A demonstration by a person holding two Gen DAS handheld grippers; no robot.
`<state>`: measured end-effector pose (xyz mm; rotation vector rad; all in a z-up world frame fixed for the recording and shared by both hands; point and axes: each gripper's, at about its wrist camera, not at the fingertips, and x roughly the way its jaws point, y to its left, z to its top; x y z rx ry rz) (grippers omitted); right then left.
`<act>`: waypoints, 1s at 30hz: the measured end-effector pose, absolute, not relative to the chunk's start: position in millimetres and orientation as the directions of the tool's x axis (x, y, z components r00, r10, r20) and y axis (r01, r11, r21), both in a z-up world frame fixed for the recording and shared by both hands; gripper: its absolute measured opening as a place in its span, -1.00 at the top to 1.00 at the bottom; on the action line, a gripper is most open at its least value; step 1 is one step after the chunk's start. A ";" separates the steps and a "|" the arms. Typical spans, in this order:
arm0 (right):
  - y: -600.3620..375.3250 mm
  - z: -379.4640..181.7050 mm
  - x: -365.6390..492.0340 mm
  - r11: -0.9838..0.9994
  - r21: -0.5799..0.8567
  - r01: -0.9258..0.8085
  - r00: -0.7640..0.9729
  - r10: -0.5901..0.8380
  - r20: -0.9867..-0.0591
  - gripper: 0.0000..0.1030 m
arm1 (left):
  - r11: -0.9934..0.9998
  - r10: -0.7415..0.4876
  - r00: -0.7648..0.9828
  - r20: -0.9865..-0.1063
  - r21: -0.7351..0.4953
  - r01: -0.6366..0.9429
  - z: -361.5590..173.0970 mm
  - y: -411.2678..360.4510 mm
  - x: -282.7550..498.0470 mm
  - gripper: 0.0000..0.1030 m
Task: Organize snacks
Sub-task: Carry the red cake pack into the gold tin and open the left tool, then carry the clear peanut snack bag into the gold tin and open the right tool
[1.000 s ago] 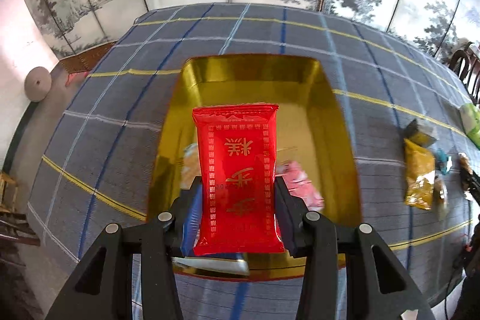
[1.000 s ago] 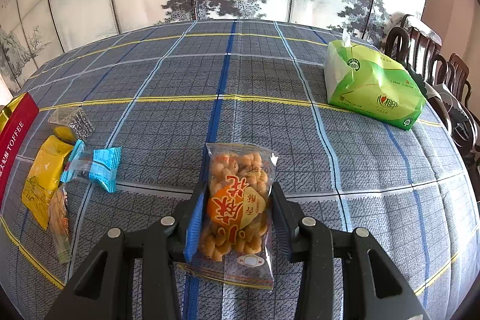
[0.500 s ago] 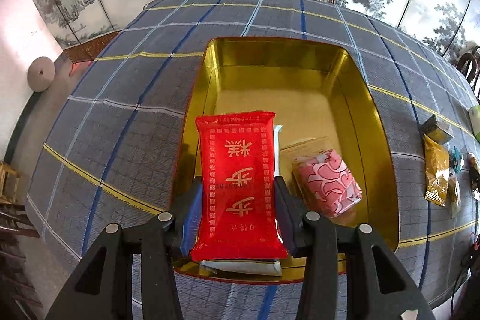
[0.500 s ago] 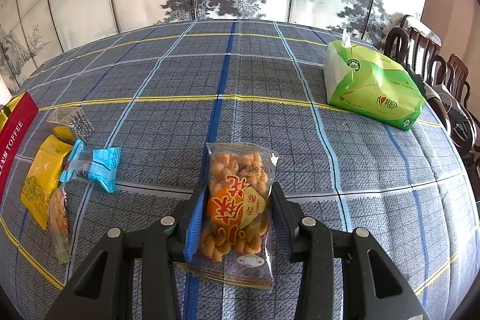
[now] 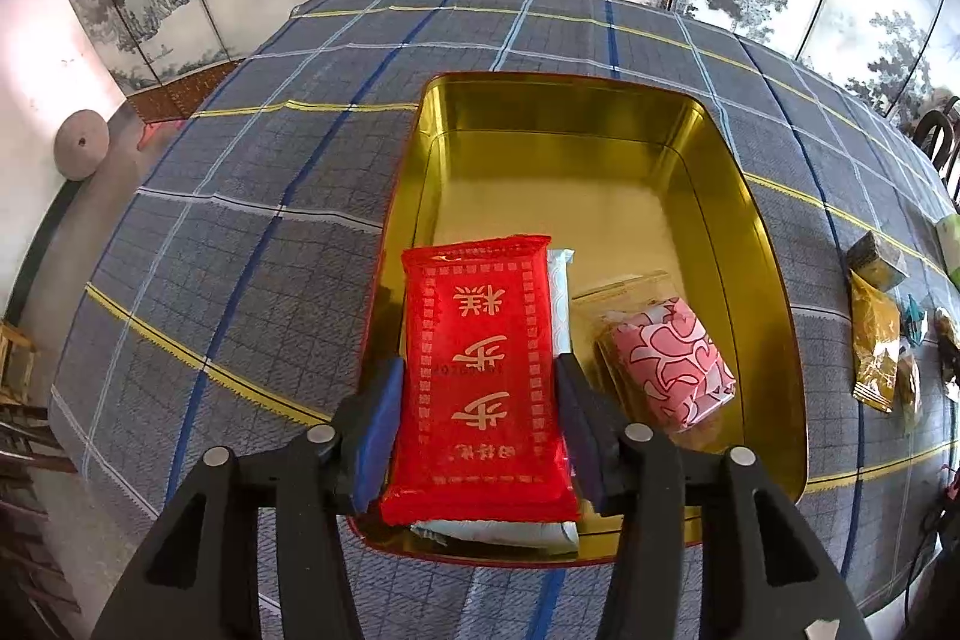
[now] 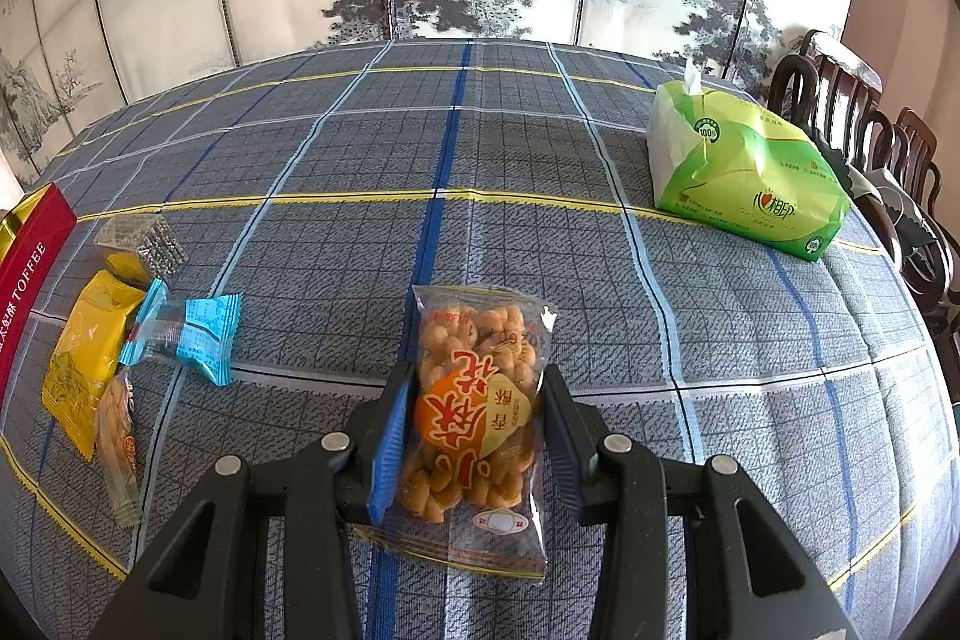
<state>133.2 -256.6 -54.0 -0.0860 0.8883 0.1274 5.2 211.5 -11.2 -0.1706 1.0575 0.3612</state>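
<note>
A red snack packet (image 5: 480, 358) with gold characters lies in the near left corner of the gold tin (image 5: 570, 100), on top of a pale blue-white packet (image 5: 561, 280). My left gripper (image 5: 477, 400) straddles the red packet. Its jaws are opening, and a thin gap shows beside each pad. A pink patterned packet (image 5: 672, 364) lies in the tin to the right. In the right wrist view my right gripper (image 6: 474, 418) is shut on a clear bag of golden puffed snacks (image 6: 474, 340), just above the plaid tablecloth.
Loose snacks lie left of the right gripper: a yellow packet (image 6: 90, 340), a blue-ended clear wrapper (image 6: 186, 334) and a small silver-topped packet (image 6: 144, 244). The tin's red side (image 6: 30, 256) shows at far left. A green tissue pack (image 6: 744, 178) and wooden chairs (image 6: 870, 148) stand at right.
The left gripper brought the red packet down and nearer into the tin's near left corner, and its pads have drawn slightly apart from it. The right gripper and its bag are unmoved.
</note>
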 end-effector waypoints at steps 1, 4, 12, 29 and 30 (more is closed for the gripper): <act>-256.6 -54.0 133.1 0.989 -0.022 -0.146 0.624 0.075 -0.778 0.18 | 0.929 0.210 0.440 -0.873 0.037 -0.368 -10.3 210.9 4.9 0.04; -256.7 -54.1 133.1 0.989 -0.025 -0.146 0.625 0.073 -0.778 0.21 | 0.930 0.217 0.446 -0.868 0.045 -0.366 -8.1 209.2 3.0 -0.01; -258.4 -53.9 134.1 0.992 -0.026 -0.125 0.625 0.058 -0.779 0.21 | 0.929 0.222 0.473 -0.853 0.038 -0.368 2.8 199.2 -4.2 -0.20; -245.0 -49.0 138.5 0.997 -0.045 -0.068 0.596 0.004 -0.803 0.23 | 0.929 0.248 0.514 -0.821 0.050 -0.367 19.6 174.9 -19.1 -0.53; -241.8 -48.2 138.0 0.997 -0.046 -0.070 0.604 0.005 -0.797 0.23 | 0.928 0.248 0.514 -0.821 0.050 -0.368 19.8 175.1 -19.5 -0.53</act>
